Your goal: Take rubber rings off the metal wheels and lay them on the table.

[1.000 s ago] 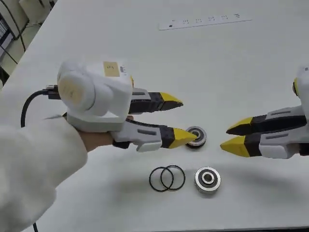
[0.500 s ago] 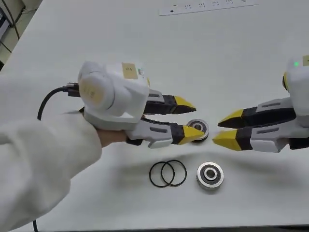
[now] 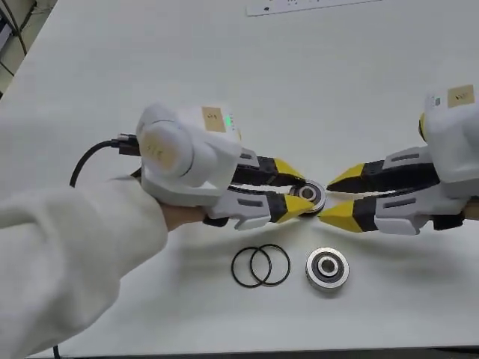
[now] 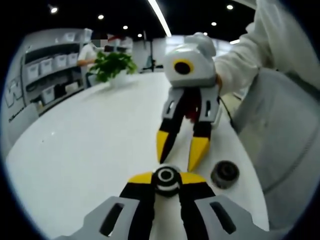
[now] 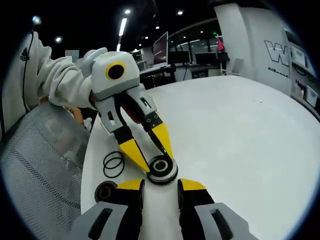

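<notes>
You've got two metal wheels (image 3: 307, 194) (image 3: 327, 267), looks like two rubber rings (image 3: 250, 266) (image 3: 270, 265), and two grippers (image 3: 303, 190) (image 3: 328, 200).

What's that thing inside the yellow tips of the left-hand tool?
A metal wheel with a dark hub, pinched in the left tool. The tips cover its sides, so whether a rubber ring is still on it is hidden.
</notes>
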A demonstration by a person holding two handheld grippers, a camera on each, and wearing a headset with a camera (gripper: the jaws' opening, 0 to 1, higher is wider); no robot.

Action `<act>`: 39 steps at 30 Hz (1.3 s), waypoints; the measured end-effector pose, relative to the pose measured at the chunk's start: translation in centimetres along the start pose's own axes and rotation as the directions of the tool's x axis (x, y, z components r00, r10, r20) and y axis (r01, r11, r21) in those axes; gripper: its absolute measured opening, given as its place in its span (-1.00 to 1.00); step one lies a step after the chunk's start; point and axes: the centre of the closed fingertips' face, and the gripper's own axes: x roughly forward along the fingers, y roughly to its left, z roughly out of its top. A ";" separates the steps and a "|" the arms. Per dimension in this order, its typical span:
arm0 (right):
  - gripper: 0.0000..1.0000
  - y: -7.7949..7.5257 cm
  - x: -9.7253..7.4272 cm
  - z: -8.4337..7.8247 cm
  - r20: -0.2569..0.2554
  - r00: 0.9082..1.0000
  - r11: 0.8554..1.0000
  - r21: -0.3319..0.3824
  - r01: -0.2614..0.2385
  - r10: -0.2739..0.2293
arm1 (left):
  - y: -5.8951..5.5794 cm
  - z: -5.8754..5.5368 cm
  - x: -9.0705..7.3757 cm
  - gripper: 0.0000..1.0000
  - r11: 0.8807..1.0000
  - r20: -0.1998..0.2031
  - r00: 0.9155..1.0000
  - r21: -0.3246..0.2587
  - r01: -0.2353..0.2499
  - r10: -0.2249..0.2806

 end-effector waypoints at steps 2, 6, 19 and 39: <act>-0.51 -0.1 0.2 0.0 0.000 1.000 1.000 -0.012 0.005 -0.005 | 0.0 0.0 0.1 -0.66 1.000 0.000 1.000 0.005 -0.003 0.003; -0.49 -0.1 0.5 0.3 0.006 1.000 0.999 -0.041 0.013 -0.013 | 0.0 -0.1 0.1 -0.71 1.000 -0.003 1.000 0.019 -0.006 0.006; -0.56 0.0 0.7 0.3 0.004 1.000 0.993 -0.115 0.021 -0.021 | 0.0 0.0 0.2 -0.71 1.000 -0.002 1.000 0.027 -0.011 0.011; -0.72 -0.1 0.1 -0.1 -0.020 1.000 0.990 -0.140 0.005 -0.008 | 0.0 0.1 0.3 -0.71 1.000 0.005 1.000 0.021 -0.020 0.019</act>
